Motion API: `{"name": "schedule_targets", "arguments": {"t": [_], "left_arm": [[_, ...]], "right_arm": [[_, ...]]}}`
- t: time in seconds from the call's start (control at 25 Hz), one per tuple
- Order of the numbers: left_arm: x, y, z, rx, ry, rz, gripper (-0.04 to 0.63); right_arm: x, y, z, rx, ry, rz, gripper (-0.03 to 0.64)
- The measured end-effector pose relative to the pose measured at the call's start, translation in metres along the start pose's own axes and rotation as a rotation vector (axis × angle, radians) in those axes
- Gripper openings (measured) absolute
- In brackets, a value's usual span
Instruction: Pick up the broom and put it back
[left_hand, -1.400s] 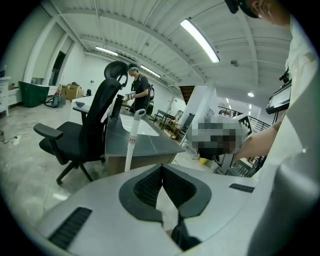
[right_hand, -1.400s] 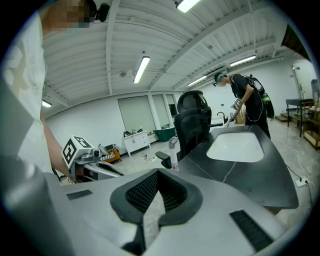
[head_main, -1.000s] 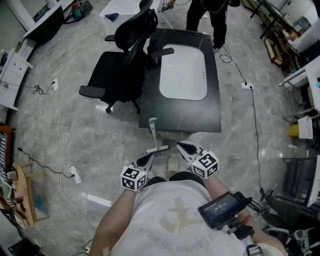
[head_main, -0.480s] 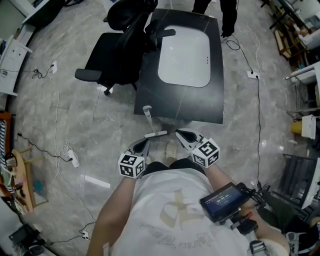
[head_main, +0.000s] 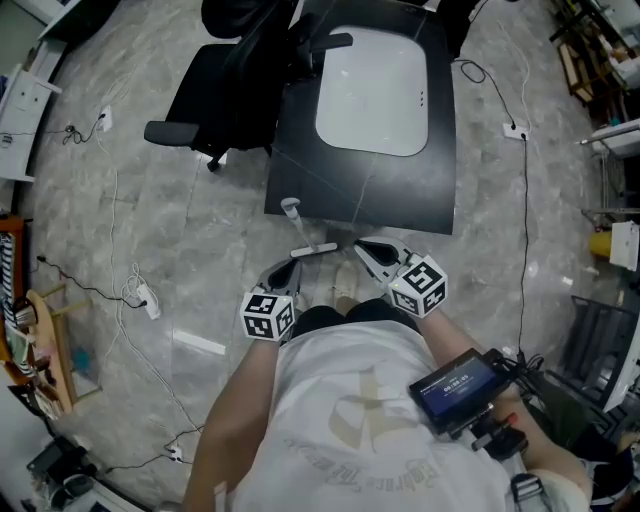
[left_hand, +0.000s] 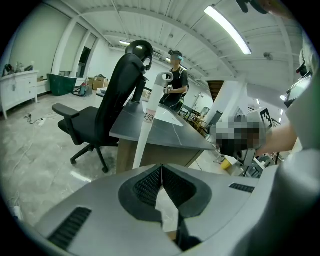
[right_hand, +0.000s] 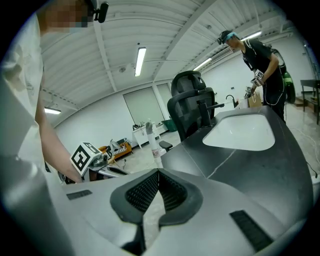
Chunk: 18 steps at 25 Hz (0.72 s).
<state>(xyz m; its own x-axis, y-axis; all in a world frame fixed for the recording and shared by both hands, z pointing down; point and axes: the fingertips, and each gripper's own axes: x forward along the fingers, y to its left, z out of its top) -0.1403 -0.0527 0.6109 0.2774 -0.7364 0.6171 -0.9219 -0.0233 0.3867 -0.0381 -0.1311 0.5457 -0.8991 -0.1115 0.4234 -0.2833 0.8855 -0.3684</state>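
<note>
Both forearms reach out from the person's waist, low over the floor, with the chair well off to the far left. The left gripper angles forward and to the right, its marker cube nearest the body. In its own view the left gripper has its jaws pressed together, with nothing between them. Just past its tip stands the broom, upright with its white handle tilted against the near edge of the desk and its head on the floor between the two grippers. From the left gripper view the broom rises straight ahead, beyond the closed jaws and apart from them. The right gripper angles forward and to the left, its tip just beside the broom's head on the right, not touching. In its own view the right gripper is also closed on nothing, and the broom stands just above and beyond the jaw tips, at the desk's corner.
</note>
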Motion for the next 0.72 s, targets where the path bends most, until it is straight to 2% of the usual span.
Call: {"name": "schedule_targets", "arguments": {"t": [0.44,0.72], "left_arm": [[0.032,0.019,0.001,-0.044,-0.009,0.070,0.015],[0.054,0.034,0.000,-0.066,-0.003,0.125,0.077]], "right_arm": [[-0.005,-0.014,-0.006,0.016,0.015,0.007,0.017],[-0.018,-0.026,-0.011,0.033,0.019,-0.021,0.017]]}}
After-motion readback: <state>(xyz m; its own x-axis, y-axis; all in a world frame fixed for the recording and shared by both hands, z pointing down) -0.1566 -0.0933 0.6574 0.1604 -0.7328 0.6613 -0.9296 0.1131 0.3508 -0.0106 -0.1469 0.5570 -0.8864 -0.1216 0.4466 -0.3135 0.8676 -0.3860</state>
